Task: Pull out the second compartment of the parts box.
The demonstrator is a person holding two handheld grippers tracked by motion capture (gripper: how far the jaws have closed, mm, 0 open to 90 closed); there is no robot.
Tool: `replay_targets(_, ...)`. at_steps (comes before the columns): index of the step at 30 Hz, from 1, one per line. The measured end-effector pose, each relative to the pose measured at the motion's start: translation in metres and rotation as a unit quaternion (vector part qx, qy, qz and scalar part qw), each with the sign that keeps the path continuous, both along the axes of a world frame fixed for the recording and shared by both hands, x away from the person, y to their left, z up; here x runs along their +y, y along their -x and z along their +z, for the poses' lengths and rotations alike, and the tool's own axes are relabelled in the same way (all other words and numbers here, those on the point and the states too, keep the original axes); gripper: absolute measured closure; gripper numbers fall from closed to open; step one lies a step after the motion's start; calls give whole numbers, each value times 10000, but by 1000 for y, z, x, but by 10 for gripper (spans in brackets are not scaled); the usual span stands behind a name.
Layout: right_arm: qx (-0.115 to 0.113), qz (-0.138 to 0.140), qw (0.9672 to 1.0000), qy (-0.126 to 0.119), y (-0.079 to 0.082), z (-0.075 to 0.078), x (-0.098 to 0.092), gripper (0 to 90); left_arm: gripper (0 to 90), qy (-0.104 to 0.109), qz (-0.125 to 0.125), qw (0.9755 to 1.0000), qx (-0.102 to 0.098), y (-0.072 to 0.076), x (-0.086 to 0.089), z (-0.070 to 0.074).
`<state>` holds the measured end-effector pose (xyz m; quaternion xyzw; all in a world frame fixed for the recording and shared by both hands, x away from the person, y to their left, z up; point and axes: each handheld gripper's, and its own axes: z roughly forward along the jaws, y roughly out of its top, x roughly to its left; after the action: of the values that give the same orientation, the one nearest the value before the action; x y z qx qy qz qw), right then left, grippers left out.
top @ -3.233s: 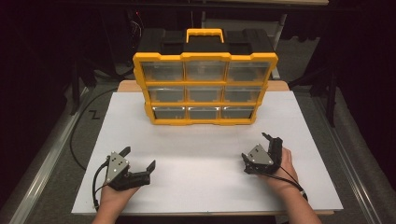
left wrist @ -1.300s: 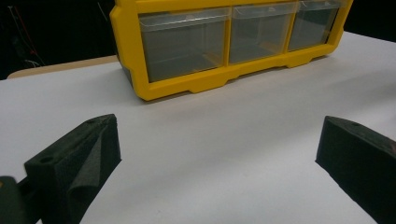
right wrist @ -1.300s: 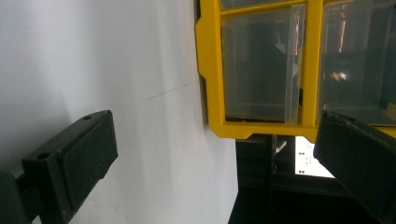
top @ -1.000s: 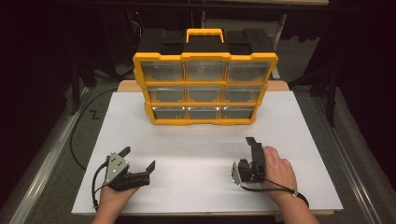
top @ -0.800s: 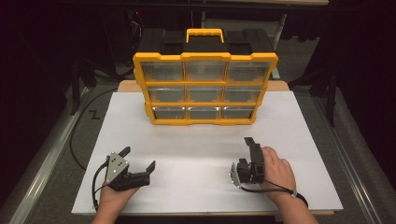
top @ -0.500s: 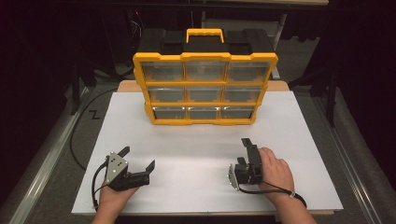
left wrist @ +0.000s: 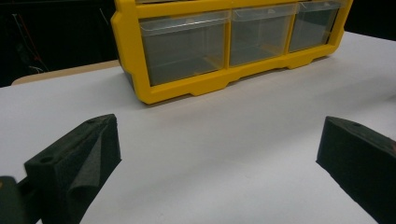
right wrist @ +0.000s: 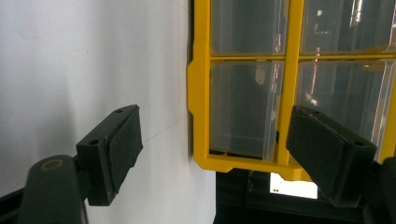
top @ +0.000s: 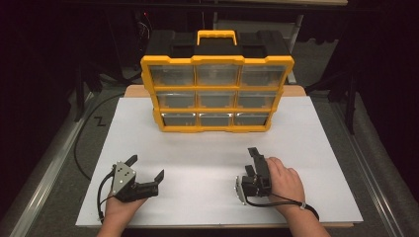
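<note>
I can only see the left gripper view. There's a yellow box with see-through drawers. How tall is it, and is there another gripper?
Observer: The yellow drawer box has three rows of three clear drawers, with a handle on top.
Operator: And the other gripper?
Observer: The right gripper is turned on its side, jaws open, on the white table.
Operator: What's it looking at?
Observer: Its own view points at the box's drawers.
</note>
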<state>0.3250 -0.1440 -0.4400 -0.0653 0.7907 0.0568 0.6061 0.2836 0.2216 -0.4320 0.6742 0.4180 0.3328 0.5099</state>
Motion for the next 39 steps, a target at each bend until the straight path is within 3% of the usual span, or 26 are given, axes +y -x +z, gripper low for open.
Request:
replay_targets(11, -122, 105, 9998, 82, -1, 0, 10, 260, 4, -14, -6, 10000, 13, 0, 0, 0)
replay_targets(22, -308, -43, 9995, -46, -10, 4, 13, 338, 4, -10, 3, 10000, 16, -1, 0, -1)
replay_targets(39, -626, 67, 9980, -6, -15, 12, 26, 408, 3, -9, -31, 10000, 32, -1, 0, -2)
